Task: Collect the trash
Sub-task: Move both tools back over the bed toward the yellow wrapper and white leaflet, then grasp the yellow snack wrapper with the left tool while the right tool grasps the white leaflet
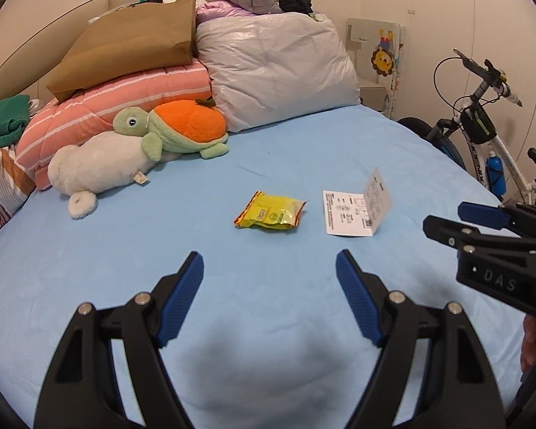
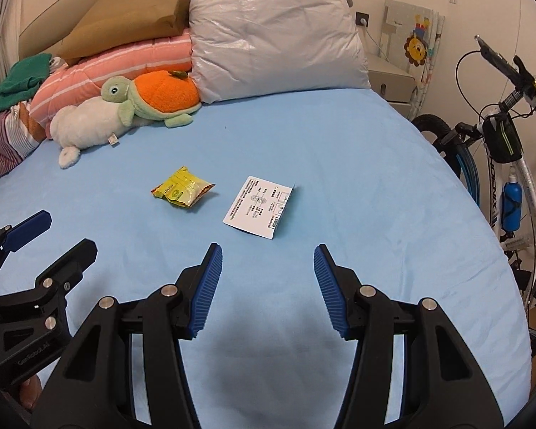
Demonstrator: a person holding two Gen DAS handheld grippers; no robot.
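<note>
A crumpled yellow snack wrapper point(image 1: 271, 211) point(image 2: 182, 192) lies in the middle of the light blue bed point(image 1: 125, 250) point(image 2: 375, 178). To its right a folded white printed leaflet point(image 1: 357, 211) point(image 2: 259, 207) rests on the sheet, one flap standing up. My left gripper point(image 1: 269, 261) hovers open over the sheet just in front of the wrapper, nothing between its blue pads. My right gripper point(image 2: 268, 254) is open too, short of the leaflet and empty. Each gripper shows at the side of the other's view: the right one point(image 1: 443, 220), the left one point(image 2: 68, 232).
Plush turtle point(image 1: 175, 130) and white plush point(image 1: 93, 168) lie at the head of the bed with a pink striped quilt point(image 1: 100, 114), brown paper bag point(image 1: 132, 43) and grey bagged pillow point(image 1: 275, 68). Clothes pile at left. A bicycle point(image 2: 507, 164) stands by the bed's right edge.
</note>
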